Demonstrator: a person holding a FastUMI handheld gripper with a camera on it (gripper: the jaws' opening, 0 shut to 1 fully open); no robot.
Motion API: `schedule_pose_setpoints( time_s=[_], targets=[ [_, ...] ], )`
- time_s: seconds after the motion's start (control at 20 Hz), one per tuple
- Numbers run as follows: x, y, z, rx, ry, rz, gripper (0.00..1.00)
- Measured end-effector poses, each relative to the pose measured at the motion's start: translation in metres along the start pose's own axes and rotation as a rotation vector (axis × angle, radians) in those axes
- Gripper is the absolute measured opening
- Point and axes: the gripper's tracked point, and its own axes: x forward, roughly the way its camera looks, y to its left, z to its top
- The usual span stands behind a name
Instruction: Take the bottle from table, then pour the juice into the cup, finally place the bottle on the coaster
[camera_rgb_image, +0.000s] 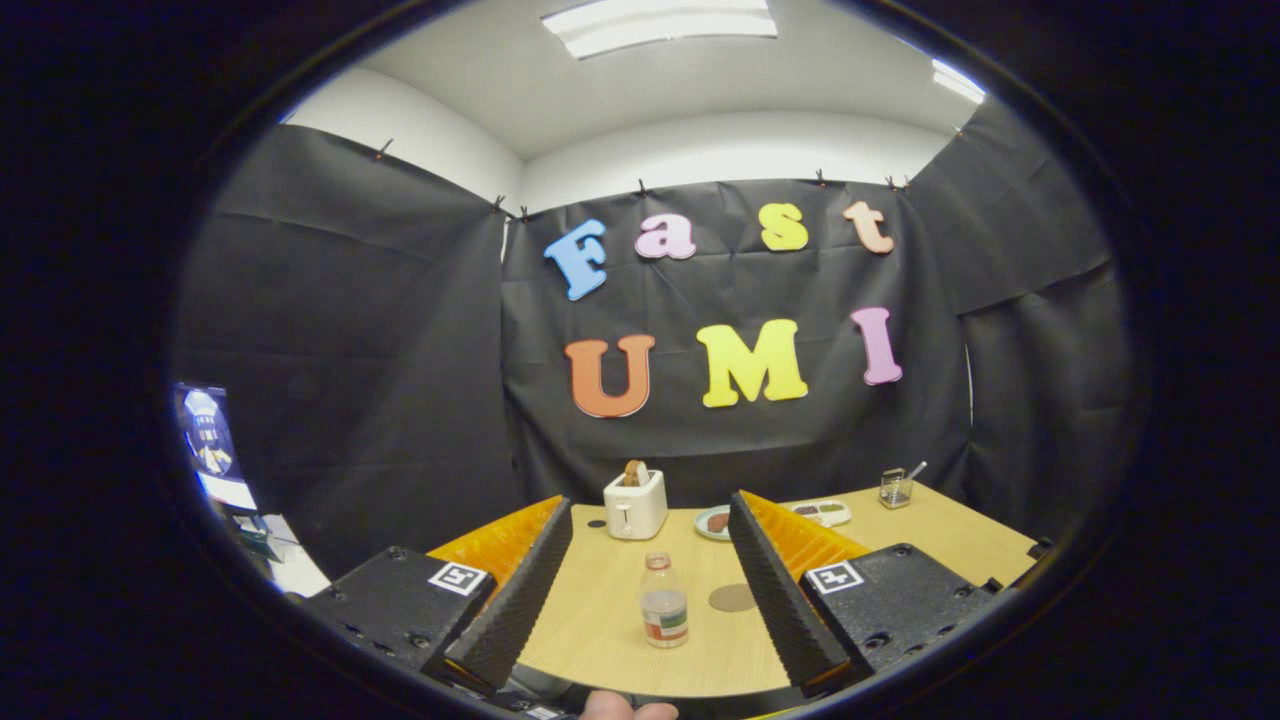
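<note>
A fingertip of the person's hand peeks in closest of all, steadying the rig from below. The gripper is spread wide and grasps nothing; its two fingers are long wedges faced with ridged, ribbed pads, a texture meant to bite on smooth surfaces. They are angled so that the gap between them frames the target, which suggests a lined-up approach before the first step, with nothing yet lifted.

Standing upright between the fingers, apart from both, is the bottle: small, clear plastic, round-shouldered, capped, with a printed band around its lower half. Its liquid level is hard to judge. Thin plastic like this will likely flex under pressure, so a grip around the middle looks wiser than one near the neck.

Just beyond the bottle, toward the right finger, lies the coaster, a flat round disc in dull brown, placed close so that the final set-down is a short move. Both rest on the tabletop, pale wood-grain laminate, smooth and matte.

Farther back stands a boxy white toaster with a slice poking from its slot, then a plate partly hidden by the right finger, a shallow tray of small items, and, well apart at the far corner, a clear glass cup holding a utensil, seemingly the pouring target.
</note>
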Motion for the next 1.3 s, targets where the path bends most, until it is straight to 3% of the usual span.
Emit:
schedule_pose_setpoints(
  time_s=[0.5,1.3],
  targets=[
    [0.026,-0.016,-0.032,-0.013,0.053,-0.034,1.00],
    [0.085,-0.021,-0.176,-0.054,0.099,-0.048,1.00]
  ],
)
